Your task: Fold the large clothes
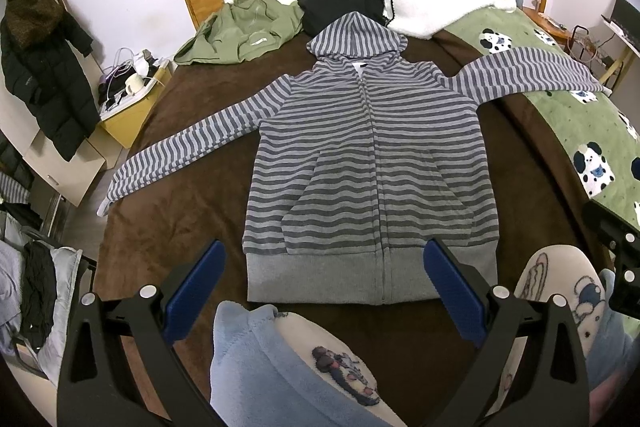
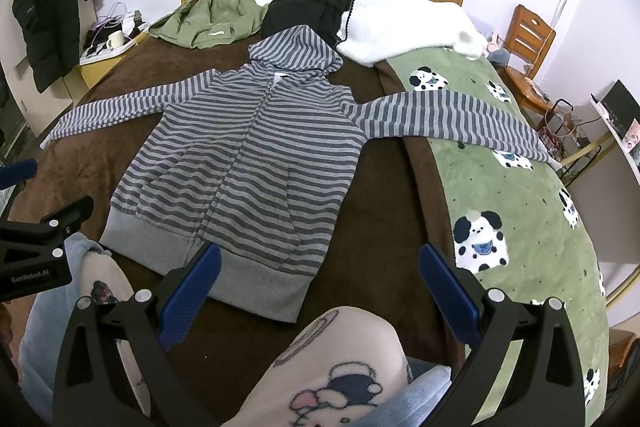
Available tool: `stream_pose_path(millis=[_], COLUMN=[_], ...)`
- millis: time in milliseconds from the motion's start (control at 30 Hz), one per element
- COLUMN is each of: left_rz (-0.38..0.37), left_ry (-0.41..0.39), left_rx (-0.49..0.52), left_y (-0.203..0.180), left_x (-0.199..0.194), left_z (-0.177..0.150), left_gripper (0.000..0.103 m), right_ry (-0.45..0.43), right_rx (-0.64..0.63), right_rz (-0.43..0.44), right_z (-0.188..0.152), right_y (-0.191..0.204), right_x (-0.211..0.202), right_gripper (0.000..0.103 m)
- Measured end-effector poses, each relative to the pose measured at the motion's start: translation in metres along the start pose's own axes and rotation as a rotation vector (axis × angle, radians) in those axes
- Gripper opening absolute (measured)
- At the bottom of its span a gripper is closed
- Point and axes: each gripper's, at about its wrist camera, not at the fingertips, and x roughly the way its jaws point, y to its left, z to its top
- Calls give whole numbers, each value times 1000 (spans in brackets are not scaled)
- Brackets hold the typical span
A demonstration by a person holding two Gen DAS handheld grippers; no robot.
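The hoodie [image 1: 372, 155] lies flat on the bed [image 1: 180, 227], zipped, sleeves spread, just ahead of both tongs; left tongs [image 1: 324, 291] and right tongs [image 2: 320, 291] gape, holding nothing; soft, limp knit, probably light; pinch cuffs or hem corners.

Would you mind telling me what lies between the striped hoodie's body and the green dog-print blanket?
Only bare brown bedspread, crossed higher up by the striped hoodie's sleeve reaching onto the green blanket; the right wrist view shows it.
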Motion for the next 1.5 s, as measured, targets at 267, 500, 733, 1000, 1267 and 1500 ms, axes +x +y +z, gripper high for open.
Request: stream_pose_path(millis=[267,500,733,1000,1267,1500], left_rz=[-31,-110,-189,-237,-276,-285], left_ry=[-7,-33,-24,-22,52,101], left_rx=[27,59,86,156,191,220], left_y=[-12,-44,-94,-168,-234,-270], left_x=[0,15,55,124,225,294], left_z=[18,58,115,180,213,229], left_gripper=[97,97,97,97,97,97], right_ry=[-2,1,10,31,20,-14], right_rx=[67,139,246,446,614,652], right_rz=[10,-11,-46,-83,-170,-248], right_z=[11,25,39,47,52,58], right_y=[-26,-71,-132,-229,-323,-384], right_x=[-1,3,22,74,126,163], right_gripper=[97,97,97,97,97,97])
